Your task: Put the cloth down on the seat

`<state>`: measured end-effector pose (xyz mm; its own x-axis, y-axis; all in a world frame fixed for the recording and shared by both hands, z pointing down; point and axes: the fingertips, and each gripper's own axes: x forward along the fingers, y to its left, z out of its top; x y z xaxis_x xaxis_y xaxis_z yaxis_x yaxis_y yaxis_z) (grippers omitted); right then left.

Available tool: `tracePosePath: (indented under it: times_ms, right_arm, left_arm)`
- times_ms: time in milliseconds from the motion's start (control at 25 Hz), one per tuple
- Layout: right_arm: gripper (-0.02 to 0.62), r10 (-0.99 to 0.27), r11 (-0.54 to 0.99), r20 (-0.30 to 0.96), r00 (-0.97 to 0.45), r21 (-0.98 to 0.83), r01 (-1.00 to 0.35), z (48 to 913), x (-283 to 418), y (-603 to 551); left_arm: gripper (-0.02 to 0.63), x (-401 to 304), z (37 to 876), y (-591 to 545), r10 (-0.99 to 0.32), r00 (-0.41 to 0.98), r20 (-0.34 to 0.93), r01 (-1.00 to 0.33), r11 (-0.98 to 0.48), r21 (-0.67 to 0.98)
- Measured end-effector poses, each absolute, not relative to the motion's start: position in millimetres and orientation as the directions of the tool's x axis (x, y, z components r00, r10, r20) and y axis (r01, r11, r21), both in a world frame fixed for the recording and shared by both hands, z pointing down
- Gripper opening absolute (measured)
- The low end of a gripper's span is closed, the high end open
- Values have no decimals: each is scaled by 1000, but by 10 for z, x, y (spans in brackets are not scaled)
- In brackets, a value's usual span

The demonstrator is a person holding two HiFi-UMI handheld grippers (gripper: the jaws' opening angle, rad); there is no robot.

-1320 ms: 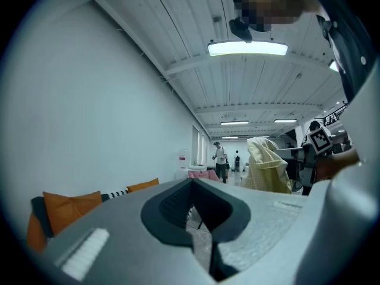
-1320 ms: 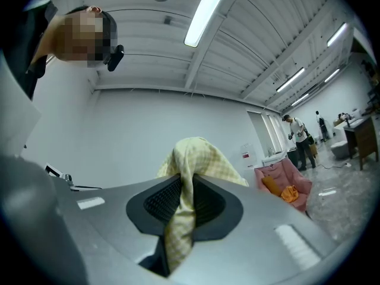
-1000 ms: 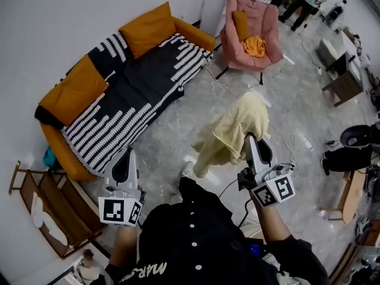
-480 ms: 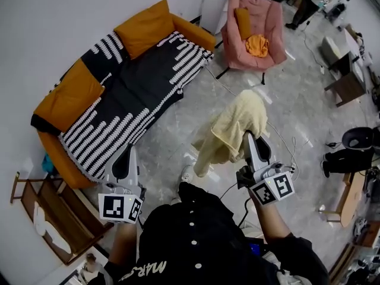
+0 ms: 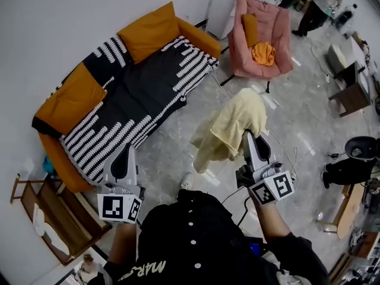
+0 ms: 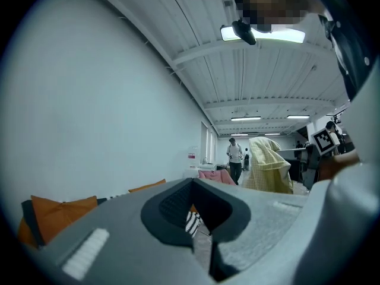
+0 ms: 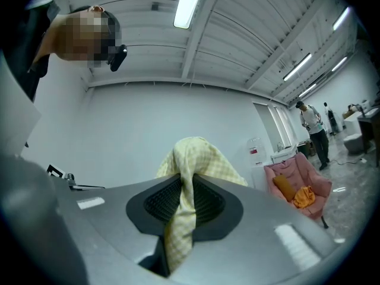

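Hanging from the right tool (image 5: 246,136), a pale yellow checked cloth (image 5: 236,122) droops in loose folds over the marbled floor (image 5: 178,150), held up in the air and touching no furniture. The right gripper view shows that tool (image 7: 181,202) clamped on the cloth (image 7: 189,159): a narrow fold runs down between the ribbed pads while the rest billows out above them. The left tool (image 5: 125,152) is held lower and well apart from it, off to the person's other side, pointing toward the sofa (image 5: 197,35). Its own view shows the left tool (image 6: 195,221) with jaws together and nothing between them; the cloth (image 6: 268,166) appears off to the right in the distance. A black blanket with white stripes (image 5: 142,94) covers the sofa's seat, with orange cushions (image 5: 148,31) along its back. Further off stands a pink armchair (image 5: 279,37) with an orange cushion and a crumpled orange item (image 5: 263,53) lying on its seat. Someone (image 5: 317,10) is standing beyond the armchair, near the far edge of the room.
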<state>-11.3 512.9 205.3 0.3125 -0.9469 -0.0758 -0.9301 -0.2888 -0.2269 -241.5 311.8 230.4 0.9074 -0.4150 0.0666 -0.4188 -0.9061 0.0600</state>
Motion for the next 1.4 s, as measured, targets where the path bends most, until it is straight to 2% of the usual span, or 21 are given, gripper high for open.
tracePosePath:
  times_ms: [440, 1000, 1400]
  right_arm:
    - [74, -953, -252, -113, 282, -224, -941, 1966, 325, 4916]
    - [74, -964, -238, -59, 260, -252, -938, 2296, 538, 4536]
    - [74, -963, -243, -64, 262, -214, -946, 2230, 748, 4093]
  left_arm:
    - [0, -2031, 2243, 3009, -434, 900, 44, -436, -897, 74]
    - [0, -1961, 2530, 2726, -467, 877, 116, -477, -875, 87]
    - [0, -1687, 2520, 2253, -464, 882, 88, -471, -878, 90]
